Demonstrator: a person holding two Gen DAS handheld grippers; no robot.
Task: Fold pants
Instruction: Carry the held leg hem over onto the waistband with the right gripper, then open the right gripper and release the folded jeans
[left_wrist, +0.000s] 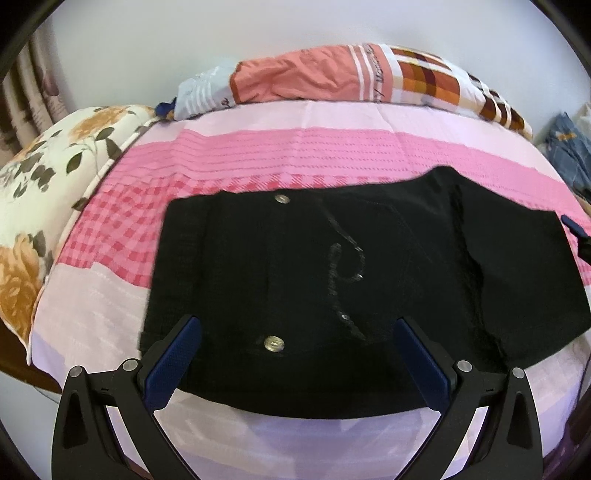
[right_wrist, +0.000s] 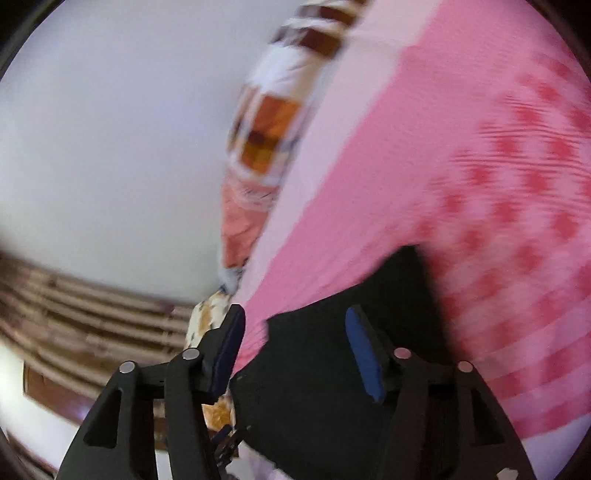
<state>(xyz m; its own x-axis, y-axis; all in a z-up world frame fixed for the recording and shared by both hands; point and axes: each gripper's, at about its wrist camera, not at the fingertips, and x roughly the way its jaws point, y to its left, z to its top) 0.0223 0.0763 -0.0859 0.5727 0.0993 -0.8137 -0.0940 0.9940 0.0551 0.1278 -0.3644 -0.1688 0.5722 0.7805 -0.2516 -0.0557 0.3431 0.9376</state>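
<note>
Black pants (left_wrist: 332, 288) folded flat on pink checked bedspread (left_wrist: 258, 155), two metal buttons up. Left gripper (left_wrist: 299, 325) spread wide above near edge, nothing between the pads, contact with cloth unclear. Right gripper (right_wrist: 295, 321) parted, empty, over one end of pants (right_wrist: 332, 369); view blurred. Floral pillow (left_wrist: 40, 184) left, bundled quilt (left_wrist: 351, 74) by wall beyond.
</note>
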